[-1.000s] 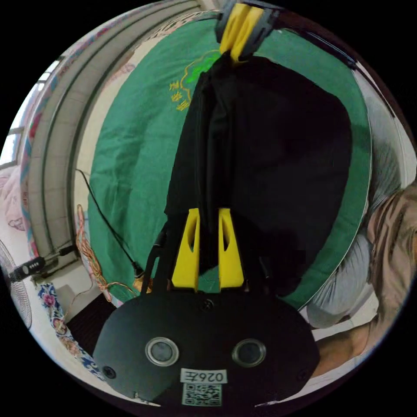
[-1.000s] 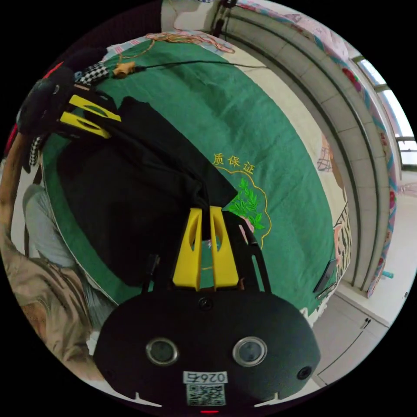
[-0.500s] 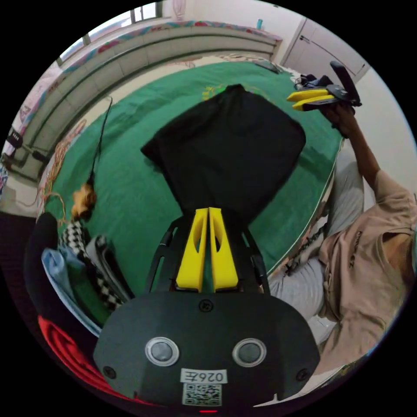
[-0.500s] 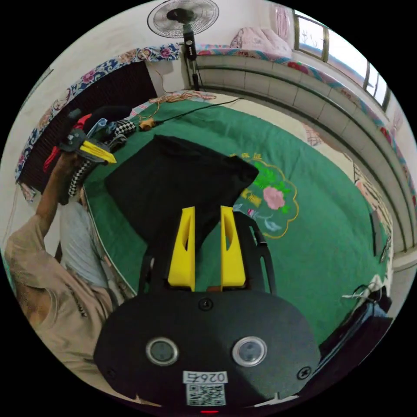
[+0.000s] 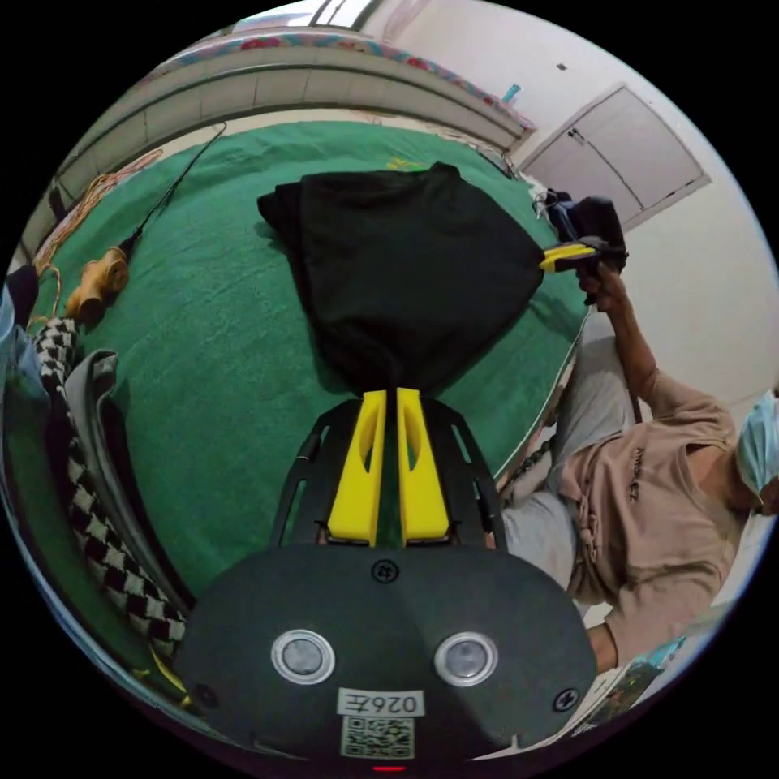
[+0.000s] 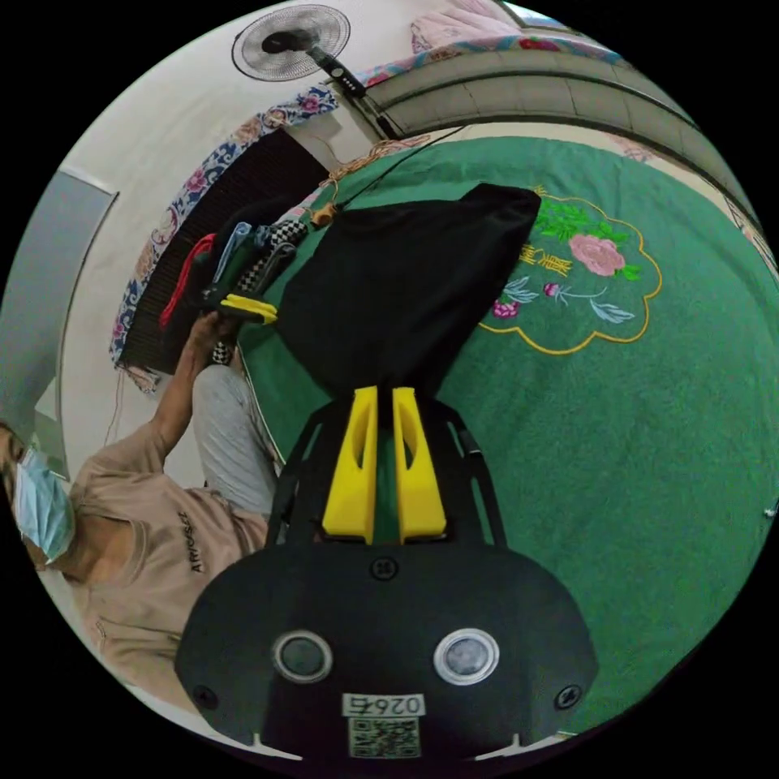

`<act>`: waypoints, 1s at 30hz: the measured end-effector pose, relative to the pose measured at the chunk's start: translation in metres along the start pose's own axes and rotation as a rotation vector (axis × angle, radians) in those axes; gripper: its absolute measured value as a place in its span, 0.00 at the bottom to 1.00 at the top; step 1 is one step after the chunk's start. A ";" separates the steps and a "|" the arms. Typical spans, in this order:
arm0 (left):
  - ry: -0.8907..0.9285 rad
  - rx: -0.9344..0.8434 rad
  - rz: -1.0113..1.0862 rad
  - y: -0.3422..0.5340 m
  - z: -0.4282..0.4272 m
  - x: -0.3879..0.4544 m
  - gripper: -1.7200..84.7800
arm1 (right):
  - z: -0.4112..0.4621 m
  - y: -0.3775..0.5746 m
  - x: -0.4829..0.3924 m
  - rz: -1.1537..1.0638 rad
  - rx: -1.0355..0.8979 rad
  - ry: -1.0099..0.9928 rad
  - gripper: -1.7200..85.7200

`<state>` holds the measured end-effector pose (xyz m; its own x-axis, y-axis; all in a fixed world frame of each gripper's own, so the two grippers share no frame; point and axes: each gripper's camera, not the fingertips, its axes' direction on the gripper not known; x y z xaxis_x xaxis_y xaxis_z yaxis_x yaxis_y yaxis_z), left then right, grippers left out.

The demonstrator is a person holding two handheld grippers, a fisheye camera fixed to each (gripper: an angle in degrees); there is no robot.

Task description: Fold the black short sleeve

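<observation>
Gripping one corner each, both grippers have the black shirt (image 5: 406,276) pinched, stretched between them over the green bedspread (image 5: 203,357).

Left gripper (image 5: 388,393): jaws clamped on a bunched corner w/ cloth fanning out from the tips; in right gripper view it sits at the shirt's far edge (image 6: 247,308), next to a pile of clothes (image 6: 243,256). Shirt itself is folded already, far corner lying on the spread, near edge looks lifted, though can't tell how much.

Right gripper (image 6: 385,393): jaws closed on the opposite near corner; in left gripper view it meets the shirt's edge (image 5: 568,256).

Handling, as a guess: light, soft knit, no stiffness, so it'll sag and crease wherever unsupported. Not fragile or slippery. Best hold is at corners/hem through all layers, kept taut btwn the two grips so layers don't slide apart.

Embroidered flowers (image 6: 576,276) on the spread lie just beside the shirt's right edge.
</observation>
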<state>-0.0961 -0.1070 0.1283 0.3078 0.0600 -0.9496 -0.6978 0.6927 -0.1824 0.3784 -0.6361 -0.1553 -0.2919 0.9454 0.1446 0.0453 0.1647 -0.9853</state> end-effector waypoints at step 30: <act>0.118 0.355 -0.151 -0.093 0.014 -0.091 0.26 | -0.097 0.017 0.109 0.184 0.295 -0.063 0.18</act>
<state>-0.0508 -0.1668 0.2351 0.2992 -0.1301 -0.9453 -0.3769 0.8940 -0.2423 0.4400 -0.5027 -0.1469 -0.3631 0.9311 -0.0346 -0.1723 -0.1036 -0.9796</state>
